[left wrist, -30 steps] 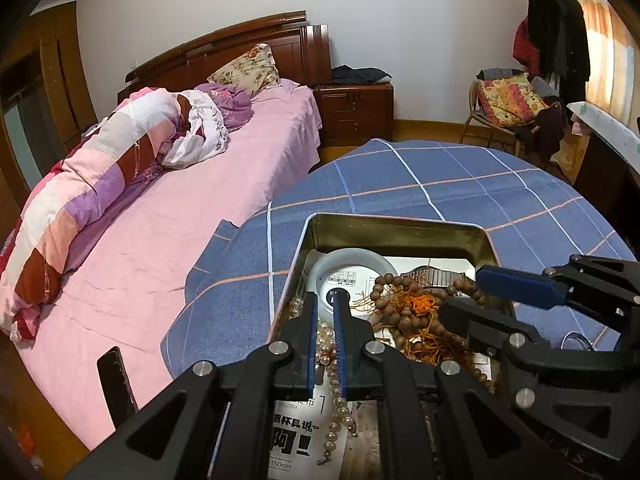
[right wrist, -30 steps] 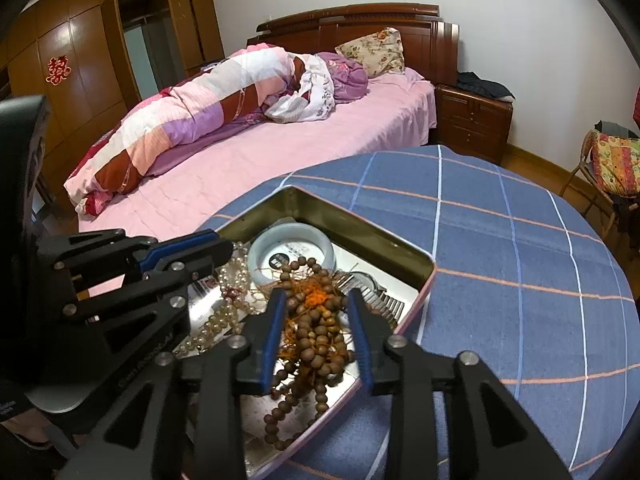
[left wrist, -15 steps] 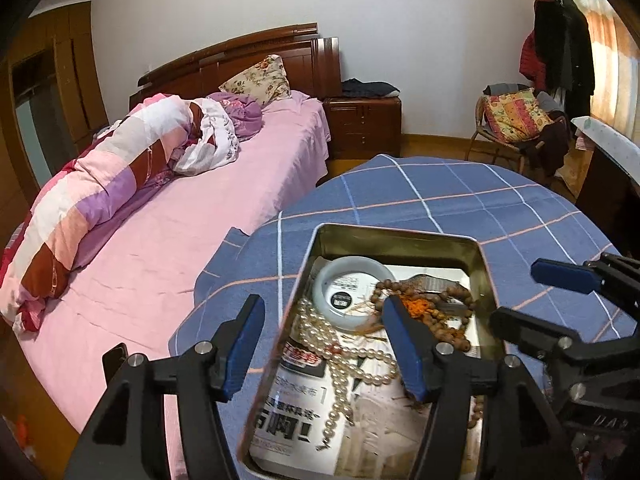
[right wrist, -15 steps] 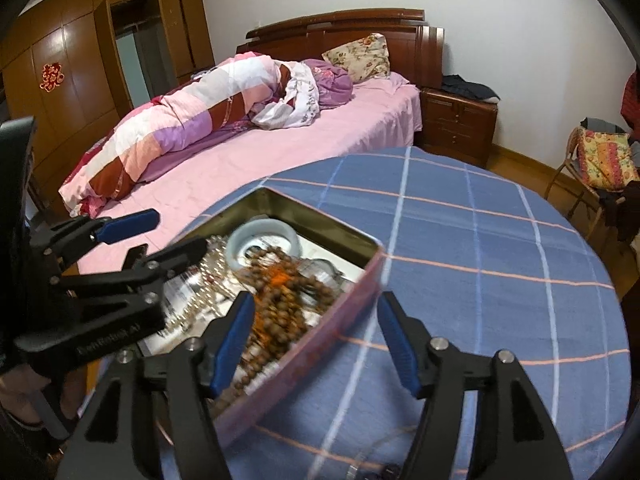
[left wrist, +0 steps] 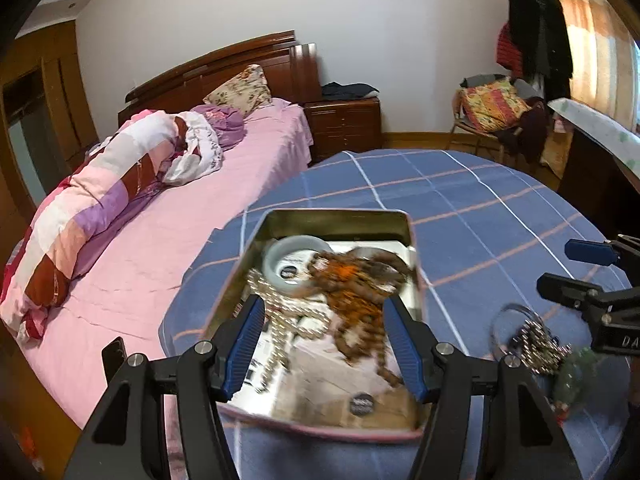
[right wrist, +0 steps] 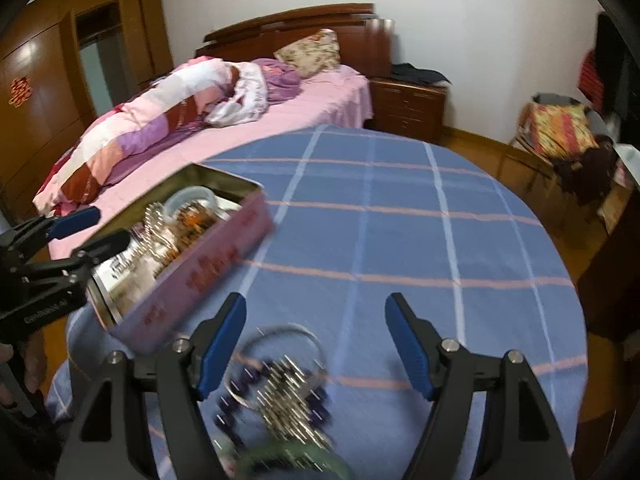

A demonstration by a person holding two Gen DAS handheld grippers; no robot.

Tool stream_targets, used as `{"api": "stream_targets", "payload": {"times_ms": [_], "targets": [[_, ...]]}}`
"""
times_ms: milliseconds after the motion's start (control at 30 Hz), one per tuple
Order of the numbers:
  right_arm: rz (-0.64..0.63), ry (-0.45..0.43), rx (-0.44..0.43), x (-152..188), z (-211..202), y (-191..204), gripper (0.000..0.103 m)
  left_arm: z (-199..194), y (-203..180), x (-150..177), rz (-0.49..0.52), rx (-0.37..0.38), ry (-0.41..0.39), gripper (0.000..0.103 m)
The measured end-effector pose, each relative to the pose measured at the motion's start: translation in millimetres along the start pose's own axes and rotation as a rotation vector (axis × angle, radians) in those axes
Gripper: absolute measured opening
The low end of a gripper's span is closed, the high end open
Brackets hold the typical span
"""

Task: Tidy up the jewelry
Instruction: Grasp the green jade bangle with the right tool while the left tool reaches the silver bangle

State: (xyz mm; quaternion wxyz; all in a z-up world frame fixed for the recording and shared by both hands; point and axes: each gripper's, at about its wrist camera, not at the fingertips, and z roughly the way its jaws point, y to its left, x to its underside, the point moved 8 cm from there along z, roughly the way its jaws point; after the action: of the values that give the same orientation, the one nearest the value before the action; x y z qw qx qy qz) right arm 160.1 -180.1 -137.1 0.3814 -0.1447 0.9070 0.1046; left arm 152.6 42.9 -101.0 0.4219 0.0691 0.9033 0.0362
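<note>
Blue checked table [right wrist: 400, 240]: blurred jewelry pile [right wrist: 280, 392]; tin [left wrist: 340, 220] contents smeared. Both hand-held grippers, left [left wrist: 326, 344] and right [right wrist: 316, 344], wide, empty, angled downward.

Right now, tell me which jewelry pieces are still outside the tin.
The tangled pile on the blue cloth below the right gripper: a thin metal ring, dark beads, silvery pieces, something green. The pearl strand, brown beads and pale bangle lie inside the tin.

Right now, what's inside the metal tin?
Inside the tin: a pale bangle, a pearl strand, a tangle of brown wooden beads with orange thread, all lying on printed paper. The beads and paper hide the tin's floor and anything underneath.
</note>
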Motion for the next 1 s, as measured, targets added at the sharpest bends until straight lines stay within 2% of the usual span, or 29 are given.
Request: {"api": "stream_targets", "payload": {"times_ms": [267,433,467,500,567,733,800,900,1000], "targets": [[0.046,0.021,0.027,40,-23,-27,0.075,-24,-26,12,0.075,-0.004,-0.009,0.062],[0.049,0.033,0.001,61,-33,-22,0.074,-32,-37,27,0.109,-0.008,0.0,0.062],[0.034,0.04,0.001,65,-32,-19,0.068,-33,-38,29,0.113,-0.007,0.003,0.062],[0.022,0.048,0.004,67,-31,-17,0.057,-33,-41,31,0.115,-0.006,0.003,0.062],[-0.005,0.075,0.008,74,-25,-13,0.047,-34,-46,35,0.116,-0.004,0.007,0.062],[-0.012,0.1,-0.009,85,-16,-10,0.033,-33,-59,41,0.117,0.031,0.017,0.062],[-0.002,0.096,-0.033,86,-15,-11,0.015,-33,-64,40,0.121,0.045,0.017,0.062],[0.015,0.078,-0.053,85,-21,-13,0.011,-31,-72,36,0.116,0.064,0.016,0.062],[0.03,0.04,-0.054,79,-28,-17,0.011,-29,-83,31,0.124,0.094,0.013,0.062]]}}
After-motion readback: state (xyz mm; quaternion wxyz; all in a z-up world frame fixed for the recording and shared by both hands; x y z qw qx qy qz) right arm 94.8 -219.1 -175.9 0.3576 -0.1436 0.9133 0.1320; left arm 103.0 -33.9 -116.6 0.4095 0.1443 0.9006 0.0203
